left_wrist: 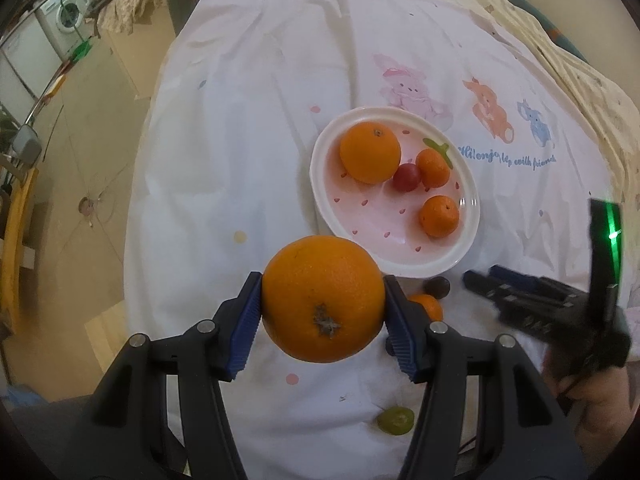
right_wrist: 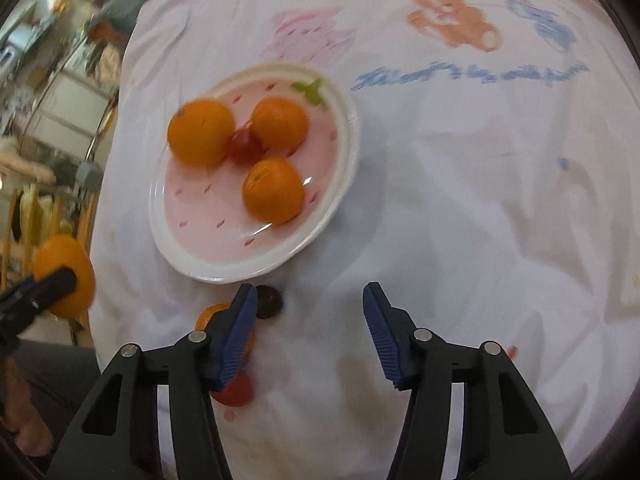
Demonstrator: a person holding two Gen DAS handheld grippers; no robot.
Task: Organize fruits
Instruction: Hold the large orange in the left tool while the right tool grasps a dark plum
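My left gripper is shut on a large orange, held above the white cloth just in front of the pink strawberry-print plate. On the plate lie another orange, two mandarins and a red grape. My right gripper is open with only cloth between its fingers, just in front of the plate. A dark grape lies by its left finger, which partly hides a small mandarin and a red fruit.
A green grape lies on the cloth near my left gripper's right finger. The white cartoon-print cloth covers the table, whose left edge drops to the floor. A washing machine and wooden furniture stand far left.
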